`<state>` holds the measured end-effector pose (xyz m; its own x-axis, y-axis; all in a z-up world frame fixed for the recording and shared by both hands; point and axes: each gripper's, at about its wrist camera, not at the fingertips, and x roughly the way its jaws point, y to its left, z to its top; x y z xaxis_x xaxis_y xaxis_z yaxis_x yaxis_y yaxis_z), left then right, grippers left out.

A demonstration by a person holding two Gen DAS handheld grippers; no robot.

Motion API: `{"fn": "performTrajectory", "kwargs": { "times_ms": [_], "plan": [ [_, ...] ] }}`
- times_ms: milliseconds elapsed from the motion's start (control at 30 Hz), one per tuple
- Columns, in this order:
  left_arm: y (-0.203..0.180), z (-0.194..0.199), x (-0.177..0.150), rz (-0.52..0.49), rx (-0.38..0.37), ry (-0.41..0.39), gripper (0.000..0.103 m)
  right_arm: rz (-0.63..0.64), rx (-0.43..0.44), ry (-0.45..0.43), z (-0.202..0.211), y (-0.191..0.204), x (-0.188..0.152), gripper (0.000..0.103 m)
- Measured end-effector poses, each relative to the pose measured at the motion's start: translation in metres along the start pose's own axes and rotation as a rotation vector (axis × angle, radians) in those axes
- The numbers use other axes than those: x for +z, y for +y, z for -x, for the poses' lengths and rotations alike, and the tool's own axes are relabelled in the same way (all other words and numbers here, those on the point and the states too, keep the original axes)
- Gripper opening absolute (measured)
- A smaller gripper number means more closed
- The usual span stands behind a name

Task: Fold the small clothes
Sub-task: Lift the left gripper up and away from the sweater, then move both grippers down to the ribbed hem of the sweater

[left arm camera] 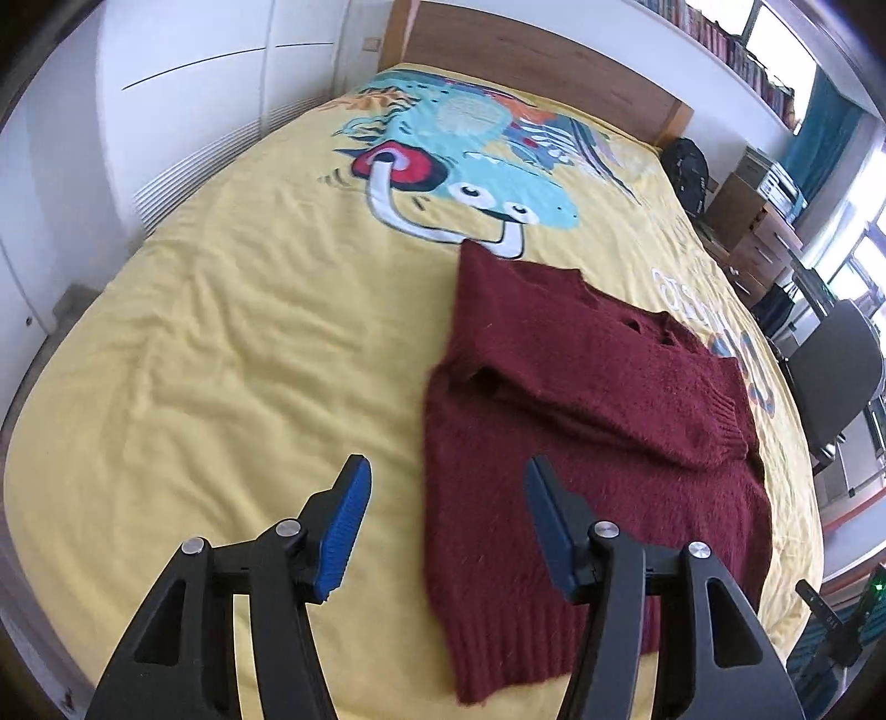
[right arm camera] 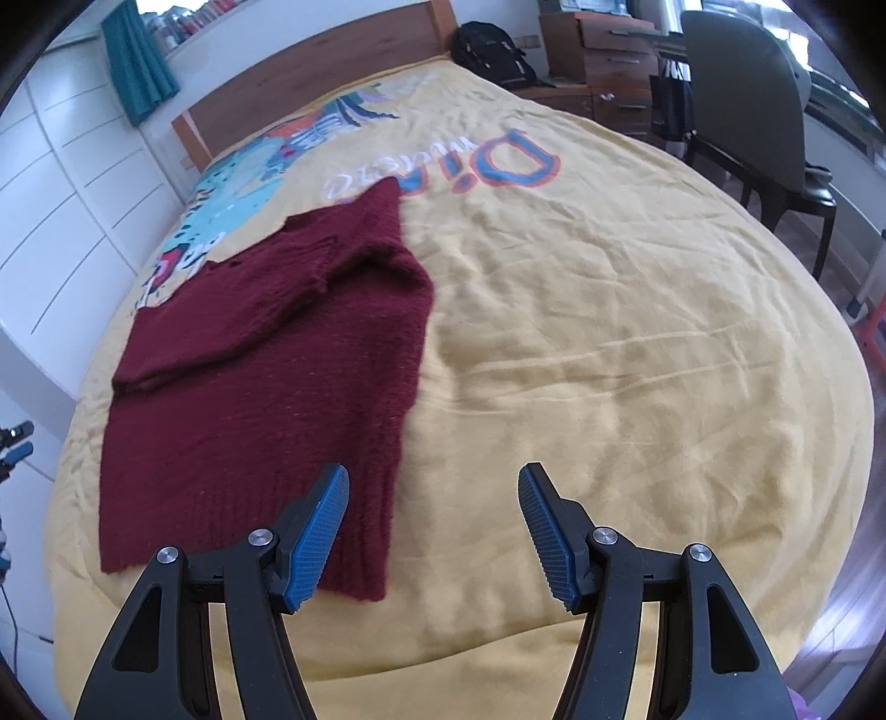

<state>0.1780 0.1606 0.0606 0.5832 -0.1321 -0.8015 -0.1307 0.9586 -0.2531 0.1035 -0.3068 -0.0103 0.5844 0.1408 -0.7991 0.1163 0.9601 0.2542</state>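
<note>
A dark red knitted sweater (left arm camera: 587, 421) lies flat on the yellow bed cover (left arm camera: 232, 343), its sleeves folded in across the body. My left gripper (left arm camera: 446, 471) is open and empty, hovering over the sweater's lower left edge near the ribbed hem. In the right wrist view the sweater (right arm camera: 266, 354) lies left of centre on the cover (right arm camera: 609, 343). My right gripper (right arm camera: 432, 476) is open and empty, above the cover just right of the sweater's lower right edge; its left pad sits over the hem.
The cover has a cartoon print (left arm camera: 465, 160) and lettering (right arm camera: 454, 166). A wooden headboard (left arm camera: 542, 66) stands at the far end. A backpack (right arm camera: 493, 50), wooden drawers (right arm camera: 614, 61) and a dark chair (right arm camera: 758, 111) stand beside the bed. White cupboards (left arm camera: 166, 111) line the other side.
</note>
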Motion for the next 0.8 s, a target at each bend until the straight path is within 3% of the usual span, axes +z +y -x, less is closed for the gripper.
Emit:
{"fn": "performTrajectory", "kwargs": {
  "times_ms": [100,233,533,800],
  "plan": [
    [0.008,0.003,-0.014,0.010,0.000,0.015,0.052,0.011,0.005,-0.006,0.007,0.005,-0.003,0.066],
    [0.014,-0.001,-0.039,0.028,-0.001,0.052,0.066,0.021,0.003,-0.007,0.013,0.011,-0.007,0.066],
    [0.026,-0.027,-0.086,0.079,-0.028,0.155,0.066,0.045,-0.004,0.019,0.012,0.022,-0.014,0.066],
    [0.027,-0.046,-0.102,0.121,-0.069,0.221,0.066,0.045,0.019,0.076,-0.012,0.027,-0.017,0.066]
  ]
}}
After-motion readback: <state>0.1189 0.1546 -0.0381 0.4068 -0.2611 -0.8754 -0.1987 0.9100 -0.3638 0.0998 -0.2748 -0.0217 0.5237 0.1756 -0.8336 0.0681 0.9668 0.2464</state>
